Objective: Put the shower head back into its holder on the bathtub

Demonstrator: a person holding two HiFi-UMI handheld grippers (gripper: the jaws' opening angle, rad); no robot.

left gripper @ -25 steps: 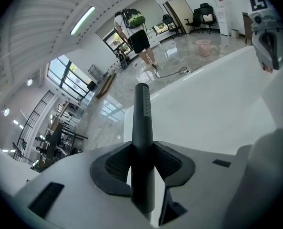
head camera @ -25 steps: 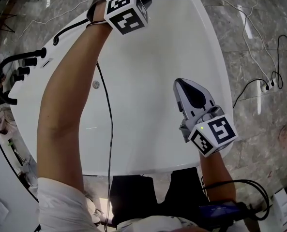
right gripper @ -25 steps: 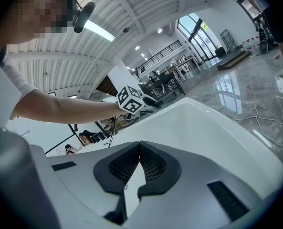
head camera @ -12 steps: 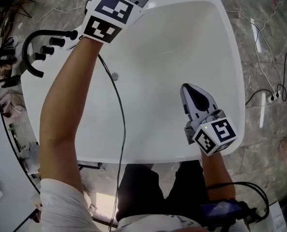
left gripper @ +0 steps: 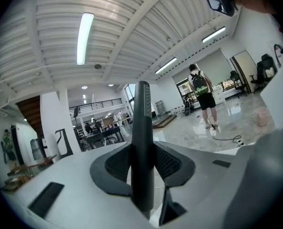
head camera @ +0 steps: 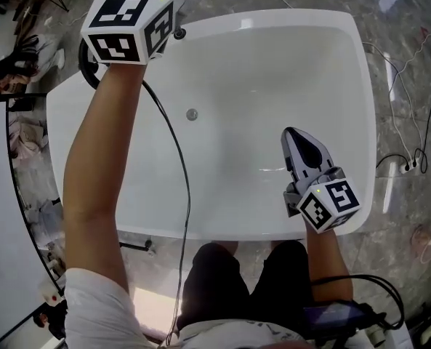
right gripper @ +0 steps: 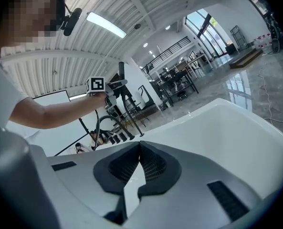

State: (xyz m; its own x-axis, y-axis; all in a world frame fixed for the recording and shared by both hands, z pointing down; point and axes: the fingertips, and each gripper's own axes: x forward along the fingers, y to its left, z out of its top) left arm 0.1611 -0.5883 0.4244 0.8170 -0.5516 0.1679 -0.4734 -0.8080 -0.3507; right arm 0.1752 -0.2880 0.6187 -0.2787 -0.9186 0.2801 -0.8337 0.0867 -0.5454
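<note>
My left gripper (left gripper: 142,163) is shut on the shower head (left gripper: 142,128), a slim black stick that stands upright between the pads. In the head view only its marker cube (head camera: 124,27) shows clearly, raised above the white bathtub's (head camera: 360,122) far left corner. The right gripper view shows that hand holding the shower head (right gripper: 121,78) up in the air above the black tap fittings (right gripper: 113,136) on the tub rim. My right gripper (head camera: 293,133) hovers over the tub's near right side, its jaws (right gripper: 139,149) shut with nothing between them.
The drain (head camera: 192,113) lies in the tub floor. A thin black cable (head camera: 184,195) runs along my left arm. White cords and a plug (head camera: 411,155) lie on the marble floor right of the tub. A person (left gripper: 204,97) walks far off.
My left gripper has risen with the shower head and swung toward the tub's far left corner. The right gripper has lifted a little. The whole tub has come into the head view.
</note>
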